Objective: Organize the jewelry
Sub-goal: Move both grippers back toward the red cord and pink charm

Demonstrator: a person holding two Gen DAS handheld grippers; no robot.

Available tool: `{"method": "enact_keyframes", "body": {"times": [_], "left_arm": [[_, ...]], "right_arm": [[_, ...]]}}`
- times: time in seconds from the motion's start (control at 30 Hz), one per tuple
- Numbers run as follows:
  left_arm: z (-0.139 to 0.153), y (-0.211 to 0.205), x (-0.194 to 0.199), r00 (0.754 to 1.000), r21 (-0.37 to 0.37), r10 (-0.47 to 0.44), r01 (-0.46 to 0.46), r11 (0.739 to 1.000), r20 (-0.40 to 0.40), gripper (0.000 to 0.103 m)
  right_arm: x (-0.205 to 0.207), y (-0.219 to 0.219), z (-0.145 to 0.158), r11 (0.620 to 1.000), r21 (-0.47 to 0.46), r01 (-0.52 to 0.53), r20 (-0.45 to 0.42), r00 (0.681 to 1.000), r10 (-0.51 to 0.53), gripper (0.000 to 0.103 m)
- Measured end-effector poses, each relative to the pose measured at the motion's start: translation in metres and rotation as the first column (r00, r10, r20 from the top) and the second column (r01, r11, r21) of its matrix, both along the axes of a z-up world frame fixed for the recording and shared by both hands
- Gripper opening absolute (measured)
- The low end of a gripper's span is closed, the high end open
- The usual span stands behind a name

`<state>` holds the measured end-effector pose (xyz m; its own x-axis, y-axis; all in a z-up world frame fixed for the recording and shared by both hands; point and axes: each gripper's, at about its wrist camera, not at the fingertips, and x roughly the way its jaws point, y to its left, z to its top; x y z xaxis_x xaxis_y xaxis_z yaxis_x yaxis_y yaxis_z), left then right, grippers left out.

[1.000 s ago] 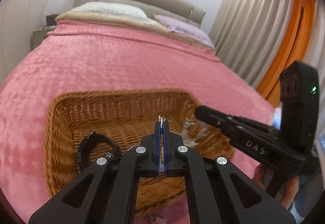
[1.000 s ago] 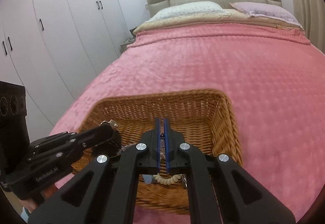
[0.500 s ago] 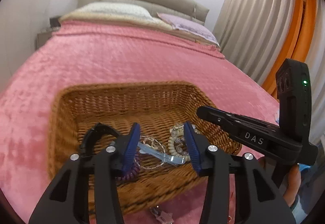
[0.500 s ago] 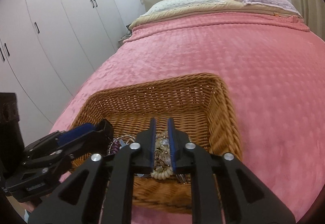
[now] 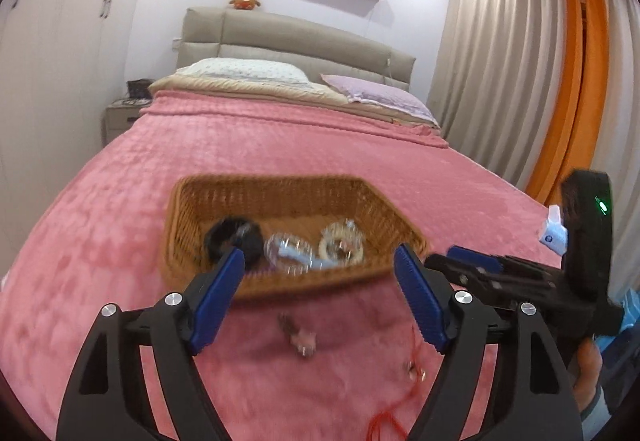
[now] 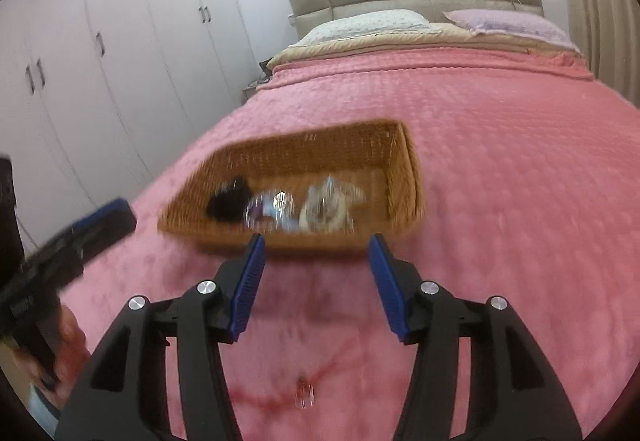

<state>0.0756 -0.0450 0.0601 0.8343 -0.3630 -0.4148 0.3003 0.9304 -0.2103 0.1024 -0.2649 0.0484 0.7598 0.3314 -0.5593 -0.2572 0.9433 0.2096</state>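
1. Fingers: both pairs spread wide, blue pads apart, nothing held. Left gripper (image 5: 320,297) and right gripper (image 6: 316,281) hover over the pink quilted bedspread (image 5: 120,201), just short of the basket's near wall.
2. One rectangular woven wicker basket (image 5: 188,201) sits on the bed. Three jewelry items inside, in a row along the near side: black ring-shaped band (image 5: 234,237) on the left, clear glassy bracelet (image 5: 290,253) in the middle, cream beaded bracelet (image 5: 341,245) on the right. All blurred.
3. Outside the basket, on the bedspread: one small pinkish trinket (image 5: 300,337) and one red cord (image 5: 400,401) with a small metal piece.
4. Left view only: orange and grey curtains (image 5: 520,81). Right view only: white wardrobe doors (image 6: 100,41). Each view catches the other gripper at its edge.
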Motion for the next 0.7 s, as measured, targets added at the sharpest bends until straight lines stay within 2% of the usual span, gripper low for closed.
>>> {"method": "enact_keyframes", "body": {"times": [0.2,0.37,0.5,0.6,0.7], "left_arm": [[-0.026,0.012,-0.025,0.994,0.01,0.092,-0.091,0.996,-0.053,0.075],[-0.049,0.026,-0.041,0.977,0.042,0.192,-0.189,0.981,-0.089,0.075],[-0.056,0.034,-0.047,0.97,0.025,0.214,-0.212,0.977,-0.114,0.075],[-0.061,0.034,-0.048,0.964,0.044,0.233,-0.23,0.972,-0.13,0.075],[-0.07,0.032,-0.041,0.948,0.081,0.255,-0.244,0.966,-0.188,0.075]], "right_arm": [[-0.031,0.007,-0.023,0.998,-0.065,0.014,-0.002,1.0,-0.014,0.051],[-0.041,0.011,-0.035,0.994,-0.105,0.012,0.002,1.0,-0.012,0.051],[-0.046,0.013,-0.042,0.993,-0.116,0.016,-0.003,1.0,-0.017,0.051],[-0.045,0.012,-0.046,0.993,-0.113,0.024,-0.015,1.0,-0.025,0.051],[-0.039,0.011,-0.053,0.992,-0.12,0.035,-0.061,0.997,-0.043,0.051]]}}
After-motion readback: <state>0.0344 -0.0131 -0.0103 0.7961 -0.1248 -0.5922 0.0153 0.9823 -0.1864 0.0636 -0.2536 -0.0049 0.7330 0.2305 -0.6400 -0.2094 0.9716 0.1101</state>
